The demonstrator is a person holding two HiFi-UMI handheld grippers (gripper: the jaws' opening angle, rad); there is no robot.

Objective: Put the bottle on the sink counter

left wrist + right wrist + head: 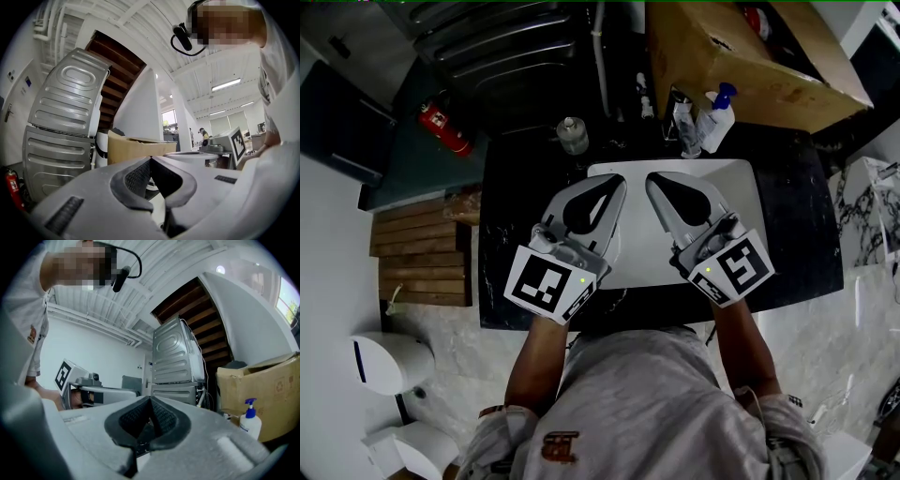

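Observation:
A white pump bottle with a blue top (717, 116) (249, 421) stands at the back of the black sink counter (792, 220), beside a small clear bottle (686, 131). Another clear bottle with a grey cap (572, 134) stands on the counter to the back left of the white sink (736, 187). My left gripper (617, 181) (150, 160) and right gripper (652, 178) (150, 399) hover side by side over the sink basin. Both are shut with nothing between their pads, and their tips lean toward each other. Neither touches a bottle.
A large cardboard box (750, 52) (265, 380) overhangs the counter's back right, just behind the pump bottle. A red fire extinguisher (443, 126) (12, 186) stands on the floor at the left. A grey metal machine (65, 126) (176, 359) rises behind the counter. Wooden slats (417, 258) lie at the left.

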